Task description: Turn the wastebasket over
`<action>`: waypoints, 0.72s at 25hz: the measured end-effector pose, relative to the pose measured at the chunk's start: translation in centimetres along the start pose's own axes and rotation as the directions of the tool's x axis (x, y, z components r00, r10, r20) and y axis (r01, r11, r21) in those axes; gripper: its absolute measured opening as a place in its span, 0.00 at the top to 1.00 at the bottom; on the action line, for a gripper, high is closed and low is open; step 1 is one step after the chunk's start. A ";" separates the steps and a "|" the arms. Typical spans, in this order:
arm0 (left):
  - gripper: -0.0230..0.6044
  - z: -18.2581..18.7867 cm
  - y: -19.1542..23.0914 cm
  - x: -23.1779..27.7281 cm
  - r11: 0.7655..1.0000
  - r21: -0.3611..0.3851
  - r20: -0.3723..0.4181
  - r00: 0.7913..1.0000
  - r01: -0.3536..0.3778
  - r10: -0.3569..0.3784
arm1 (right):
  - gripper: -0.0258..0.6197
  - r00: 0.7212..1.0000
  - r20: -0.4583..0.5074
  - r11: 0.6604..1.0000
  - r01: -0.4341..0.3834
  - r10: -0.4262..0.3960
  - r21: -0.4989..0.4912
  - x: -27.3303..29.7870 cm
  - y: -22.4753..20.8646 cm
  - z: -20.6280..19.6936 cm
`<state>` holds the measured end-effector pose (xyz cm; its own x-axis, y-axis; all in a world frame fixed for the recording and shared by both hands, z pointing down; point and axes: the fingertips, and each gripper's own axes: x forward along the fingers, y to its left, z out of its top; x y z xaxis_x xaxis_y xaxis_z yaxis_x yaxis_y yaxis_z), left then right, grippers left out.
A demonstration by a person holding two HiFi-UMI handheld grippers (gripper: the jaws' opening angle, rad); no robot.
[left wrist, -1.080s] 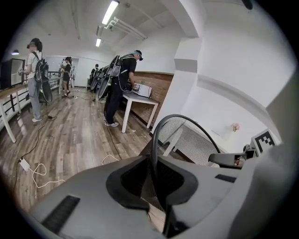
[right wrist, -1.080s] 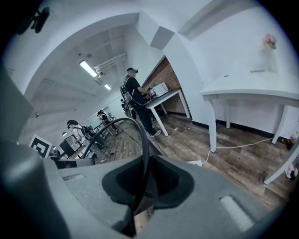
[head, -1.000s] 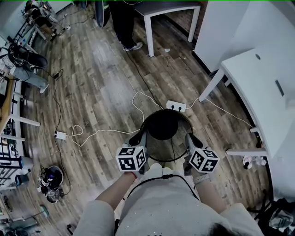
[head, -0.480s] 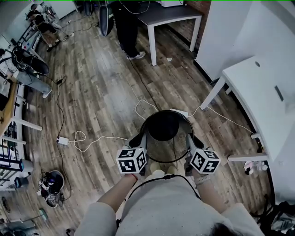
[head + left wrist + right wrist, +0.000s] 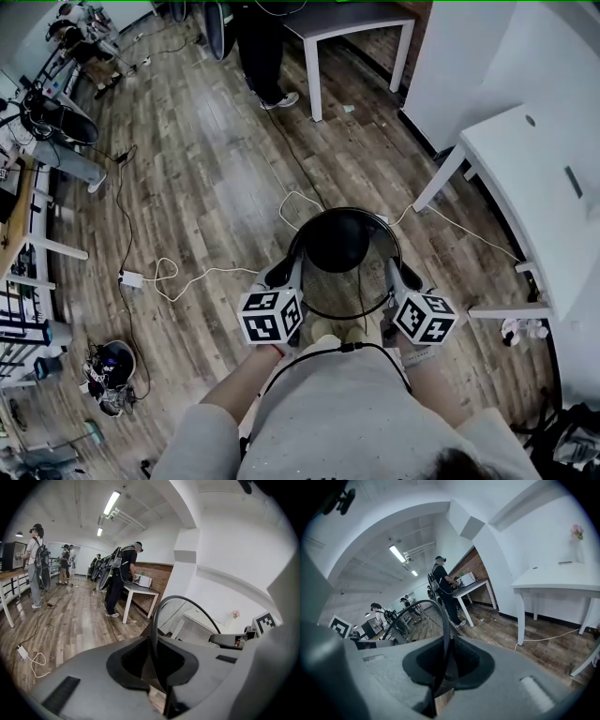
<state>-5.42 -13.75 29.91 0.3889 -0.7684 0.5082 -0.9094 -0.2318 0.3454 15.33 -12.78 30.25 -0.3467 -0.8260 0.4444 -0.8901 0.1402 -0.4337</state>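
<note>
L gripper (image 5: 284, 277) and R gripper (image 5: 397, 278) are seen low centre in the head view. Each has its jaws clenched on the thin rim of the wastebasket (image 5: 339, 246), at opposite sides. In both gripper views the rim wire is pinched btwn the pads. The wastebasket is held btwn them at frame centre, mouth toward the head camera, apparently clear of the floor (image 5: 206, 178).

For the flip, both grips should be kept firm and the wrists rolled together at one rate, so the rim isn't twisted out of either pinch. Enough height should be kept for the base to swing past.

Basket: black wire mesh, round, prob. light, w/ smooth hoop rim and solid dark bottom; likely slippery in narrow pads. Floor: wood-grain planks, matte. A white cable (image 5: 187, 274) is looped at centre left. A white desk (image 5: 525, 159), flat and hard, is seen at upper right.
</note>
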 end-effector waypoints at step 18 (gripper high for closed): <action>0.91 0.6 3.3 -0.2 0.999 -0.031 0.042 0.999 -0.007 0.008 | 0.91 1.000 0.010 0.998 -0.015 0.016 -0.054 2.4 2.4 -0.2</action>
<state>-8.54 -14.72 30.48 0.3753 -0.7945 0.4774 -0.9068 -0.2081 0.3665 12.26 -14.37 30.39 -0.3576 -0.8292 0.4296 -0.8993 0.1817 -0.3977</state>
